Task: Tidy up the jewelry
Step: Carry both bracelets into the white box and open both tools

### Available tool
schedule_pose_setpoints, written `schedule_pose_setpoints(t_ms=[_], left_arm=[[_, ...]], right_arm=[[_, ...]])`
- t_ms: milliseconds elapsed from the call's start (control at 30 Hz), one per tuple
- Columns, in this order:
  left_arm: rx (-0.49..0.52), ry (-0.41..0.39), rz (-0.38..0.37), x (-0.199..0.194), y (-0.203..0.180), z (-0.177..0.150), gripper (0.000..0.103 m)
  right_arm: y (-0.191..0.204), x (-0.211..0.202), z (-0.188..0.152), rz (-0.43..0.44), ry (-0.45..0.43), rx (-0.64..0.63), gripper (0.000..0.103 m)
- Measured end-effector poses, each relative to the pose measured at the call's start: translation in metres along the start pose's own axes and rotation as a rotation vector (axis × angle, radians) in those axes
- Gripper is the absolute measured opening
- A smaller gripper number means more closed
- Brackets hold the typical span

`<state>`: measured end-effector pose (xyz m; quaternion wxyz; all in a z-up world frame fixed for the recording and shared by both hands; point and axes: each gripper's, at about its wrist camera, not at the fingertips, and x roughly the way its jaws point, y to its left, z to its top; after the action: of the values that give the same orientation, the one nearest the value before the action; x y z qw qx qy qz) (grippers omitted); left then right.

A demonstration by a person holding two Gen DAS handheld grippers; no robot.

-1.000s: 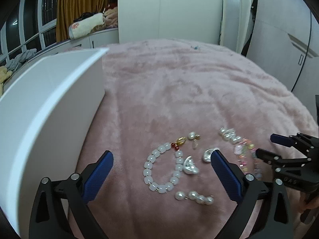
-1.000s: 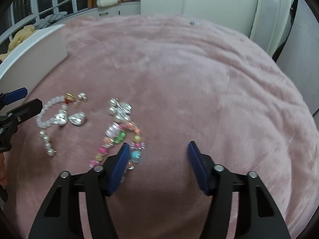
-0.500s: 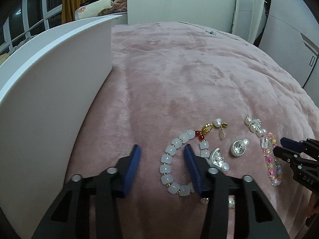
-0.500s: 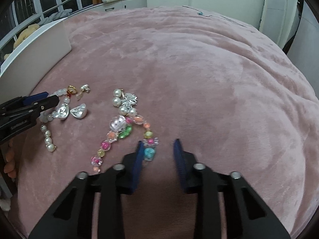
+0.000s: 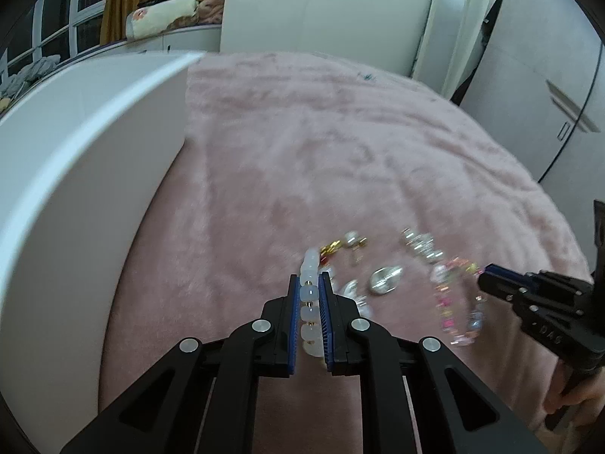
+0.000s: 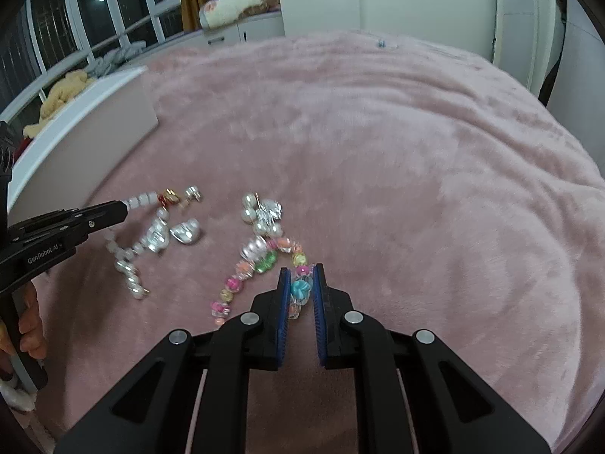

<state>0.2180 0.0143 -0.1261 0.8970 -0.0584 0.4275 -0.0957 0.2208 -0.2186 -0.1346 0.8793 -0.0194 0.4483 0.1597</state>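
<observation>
Left wrist view: the left gripper (image 5: 309, 287) pinches the white bead bracelet (image 5: 309, 270) low in the middle, on the pink blanket (image 5: 302, 143).

Right wrist view: the right gripper (image 6: 301, 280) squeezes the colorful bead bracelet (image 6: 261, 265); pearly earrings (image 6: 262, 212) lie at eleven o'clock.

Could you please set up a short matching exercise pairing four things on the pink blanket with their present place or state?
Things:
1. white translucent bead bracelet
2. multicoloured plastic bead bracelet
3. silver shell-shaped earring
4. tall white box

Places or states:
A. lying loose between the two bracelets
B. clamped in the right gripper
C. standing at the left edge of the pink blanket
D. clamped in the left gripper

Pairs: 1-D, 2-B, 3-A, 4-C
</observation>
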Motion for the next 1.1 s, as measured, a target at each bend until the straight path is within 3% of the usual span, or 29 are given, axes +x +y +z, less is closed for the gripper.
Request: schedule_pose_setpoints(t_ms=[333,533,867,1100], left_arm=[[0.035,-0.098,-0.046,-0.069,-0.017,0.026,0.015],[0.020,-0.169,-0.022,-0.119,-0.004,0.041,0.015],[-0.063,-0.231,0.068,-0.184,0.066,0.053,0.015],[-0.154,-0.178,0.114,-0.173,0.122,0.049,0.015]], right_arm=[[0.024,-0.060,0.021,0.029,-0.109,-0.027,0.012],[0.055,-0.099,0.052,0.077,-0.199,-0.084,0.011],[0.145,-0.122,0.130,0.198,-0.300,-0.202,0.011],[0.213,-0.100,0.173,0.291,-0.269,-0.245,0.011]])
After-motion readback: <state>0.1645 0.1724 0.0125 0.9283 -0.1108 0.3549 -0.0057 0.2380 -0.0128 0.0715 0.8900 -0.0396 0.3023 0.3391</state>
